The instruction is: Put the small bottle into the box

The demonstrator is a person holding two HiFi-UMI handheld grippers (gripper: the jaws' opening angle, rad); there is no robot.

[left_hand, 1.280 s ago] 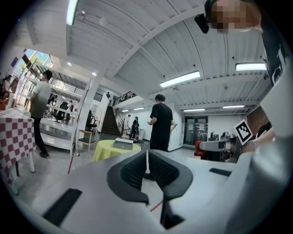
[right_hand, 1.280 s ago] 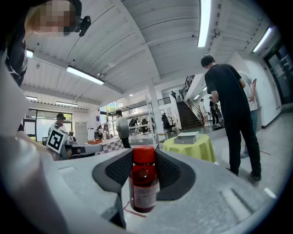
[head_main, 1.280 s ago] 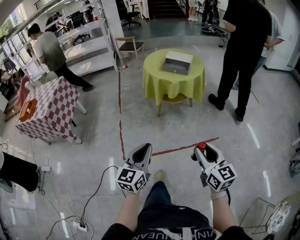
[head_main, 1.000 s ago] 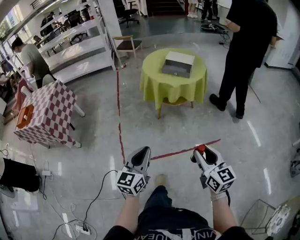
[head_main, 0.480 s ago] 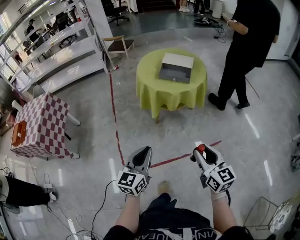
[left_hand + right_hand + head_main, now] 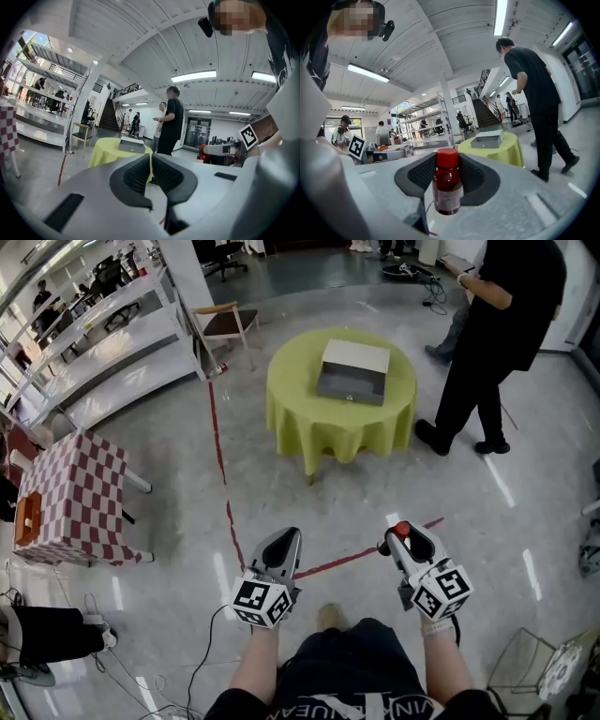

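Small bottle clamped upright in the right gripper, box well ahead on the round table

The right gripper (image 6: 397, 536) has its jaws closed on the small bottle (image 6: 448, 186), which stands upright between the dark pads, its red cap above them and its labelled body below. The left gripper (image 6: 151, 165), level with it, has its jaws pressed together on nothing. Both hang over the glossy floor (image 6: 141, 559), near a red tape line (image 6: 217, 456). Well apart, ahead, the grey box (image 6: 352, 371) sits on a round table (image 6: 309, 423) draped in yellow-green; a person in black (image 6: 502, 324) stands to its right
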